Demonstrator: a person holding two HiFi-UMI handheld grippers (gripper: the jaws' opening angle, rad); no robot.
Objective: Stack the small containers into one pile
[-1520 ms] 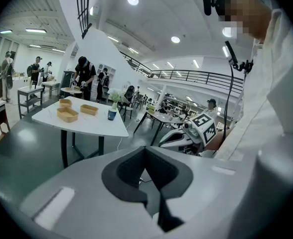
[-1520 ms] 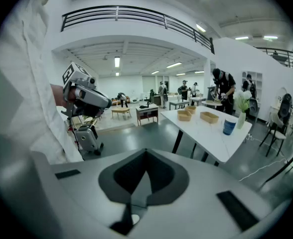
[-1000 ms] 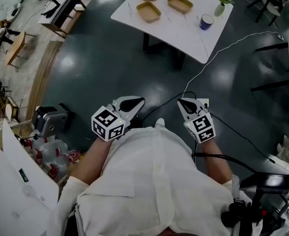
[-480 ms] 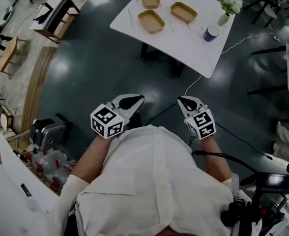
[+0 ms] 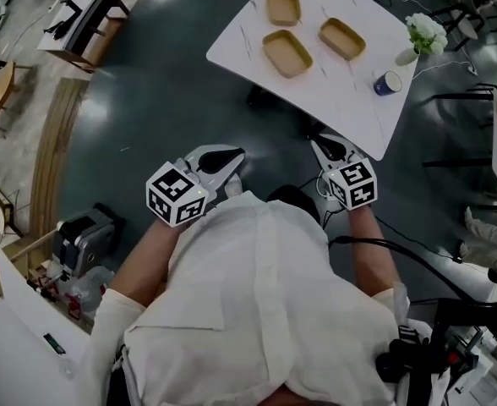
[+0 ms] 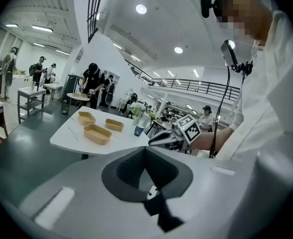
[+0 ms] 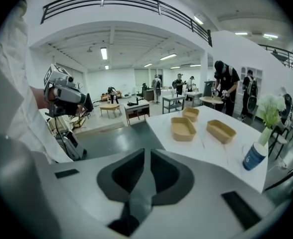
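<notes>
Dark floor [image 5: 164, 83] all round. White table [image 5: 333, 91] stood on it, one corner towards the person [image 5: 257, 311] in a white shirt, who stood just off the table's near edge.

Left gripper [image 6: 145, 148] was held out over the floor, short of the table and to its near-left side. Its jaws were together, tips touching, with nothing between them. Right gripper [image 7: 147, 151] was closer in, tips just off the table's near edge. Its jaws were drawn together to a thin slit, nothing in it. Both pointed roughly toward the table, and neither touched anything on it.

Three tan containers sat open side up on the table's far half, unstacked and each apart from the others: one [image 5: 286, 53] nearest the table's middle, one [image 5: 283, 7] behind it by the far edge, one [image 5: 342, 38] to the right.

White flowers in a vase [image 5: 424, 34] stood at the table's right edge. A blue cup [image 5: 387, 83] stood near the table's right corner, just in front of the vase.
</notes>
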